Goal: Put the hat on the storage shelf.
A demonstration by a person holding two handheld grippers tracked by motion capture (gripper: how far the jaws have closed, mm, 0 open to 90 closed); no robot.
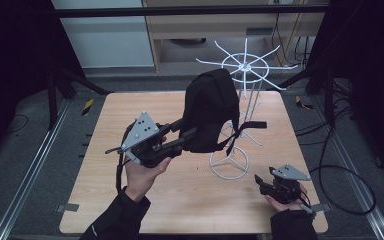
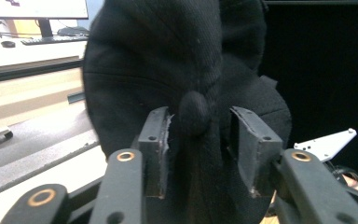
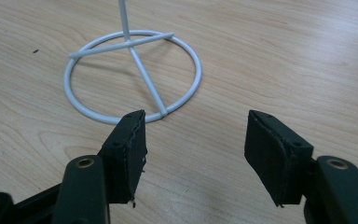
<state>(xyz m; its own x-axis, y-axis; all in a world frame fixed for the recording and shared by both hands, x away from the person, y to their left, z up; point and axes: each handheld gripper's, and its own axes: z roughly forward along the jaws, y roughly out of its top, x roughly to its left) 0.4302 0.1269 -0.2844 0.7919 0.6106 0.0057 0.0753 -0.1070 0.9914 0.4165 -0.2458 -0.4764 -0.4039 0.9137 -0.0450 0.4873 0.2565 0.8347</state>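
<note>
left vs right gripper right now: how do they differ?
The left gripper is raised at the black cap hanging on the white rack, its open jaws straddling the cap's top button; the right gripper sits low near the table, jaws empty. Both stand open.

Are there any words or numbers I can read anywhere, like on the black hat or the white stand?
None can be read. The black cap shows no logo or lettering, and the white wire stand and wooden table are plain. A monitor in the left gripper view is too blurred to read.
</note>
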